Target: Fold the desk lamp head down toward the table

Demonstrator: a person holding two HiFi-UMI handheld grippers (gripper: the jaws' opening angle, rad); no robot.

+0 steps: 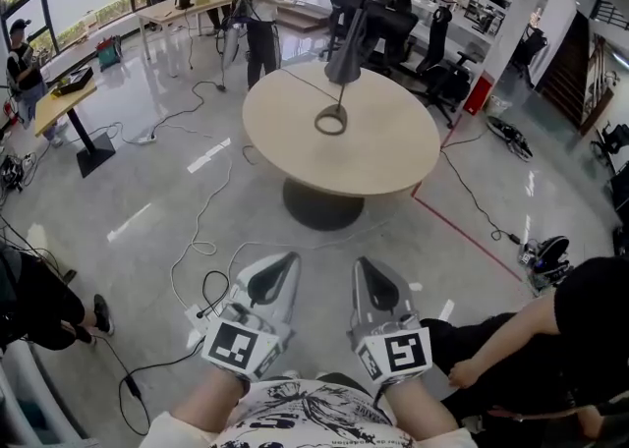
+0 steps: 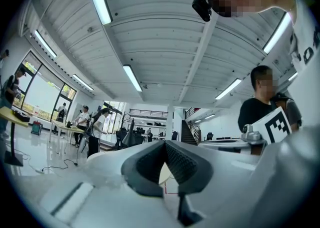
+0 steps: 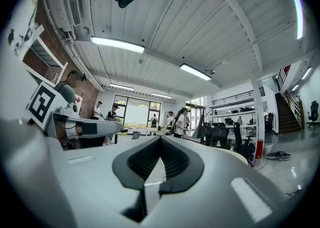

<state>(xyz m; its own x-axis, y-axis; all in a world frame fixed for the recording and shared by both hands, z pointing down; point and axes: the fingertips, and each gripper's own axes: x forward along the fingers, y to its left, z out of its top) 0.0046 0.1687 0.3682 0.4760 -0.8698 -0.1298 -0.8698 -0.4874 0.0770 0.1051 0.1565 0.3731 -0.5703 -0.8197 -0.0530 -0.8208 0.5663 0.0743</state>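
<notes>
The desk lamp stands on the round beige table (image 1: 393, 156), with its ring-shaped base (image 1: 331, 122) near the middle and its dark head (image 1: 347, 55) raised on a thin arm. Both grippers are held low and close to the person's body, well short of the table. My left gripper (image 1: 283, 261) is shut and holds nothing, and my right gripper (image 1: 364, 265) beside it is also shut and holds nothing. In the left gripper view the jaw tips (image 2: 165, 143) meet, with the lamp head (image 2: 130, 133) far off to their left. In the right gripper view the tips (image 3: 160, 138) meet too, and the lamp (image 3: 201, 128) shows far off.
Cables (image 1: 201, 230) trail over the shiny floor between me and the table. A seated person's arm (image 1: 511, 338) is close on the right. Office chairs (image 1: 393, 24) stand behind the table. People work at a desk (image 1: 182, 9) at the back left.
</notes>
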